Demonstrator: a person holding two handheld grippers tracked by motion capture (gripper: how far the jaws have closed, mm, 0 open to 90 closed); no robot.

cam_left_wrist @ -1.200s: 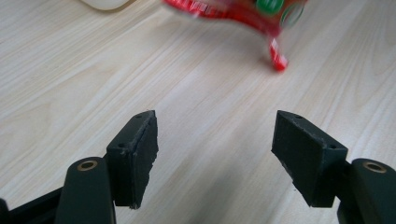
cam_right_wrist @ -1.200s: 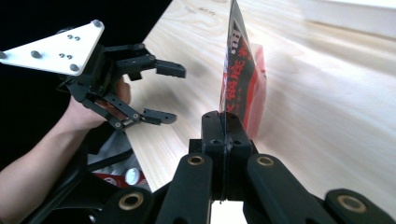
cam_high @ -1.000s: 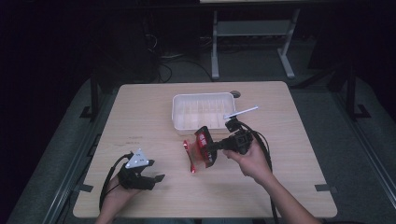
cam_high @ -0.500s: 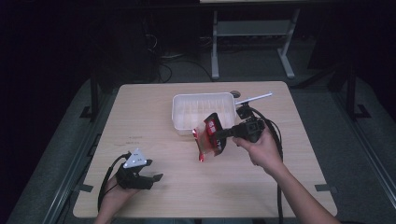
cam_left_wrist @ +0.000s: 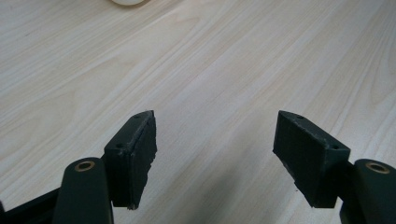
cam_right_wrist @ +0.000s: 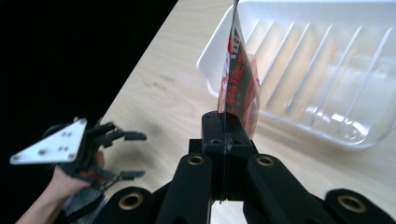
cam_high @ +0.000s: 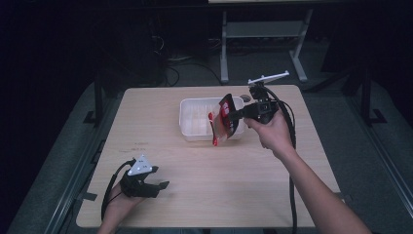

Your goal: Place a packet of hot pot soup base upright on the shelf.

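Observation:
A flat red and black packet (cam_high: pixel 223 121) hangs in the air over the right front edge of the clear plastic tray (cam_high: pixel 195 122), pinched by my right gripper (cam_high: pixel 235 114), which is shut on its edge. In the right gripper view the packet (cam_right_wrist: pixel 239 77) stands edge-on above the closed jaws, with the ribbed tray (cam_right_wrist: pixel 327 70) behind it. My left gripper (cam_high: pixel 157 186) rests low at the table's front left, open, with only bare wood between its pads (cam_left_wrist: pixel 133 158).
The wooden table (cam_high: pixel 204 190) has open surface in front of the tray and to its left. A small round object (cam_high: pixel 245 98) sits by the tray's far right corner. Dark floor and a metal stand (cam_high: pixel 263 44) lie beyond the table.
My right gripper has lifted the packet from near the table's middle up and back to the tray's front edge. The left gripper has stayed in place.

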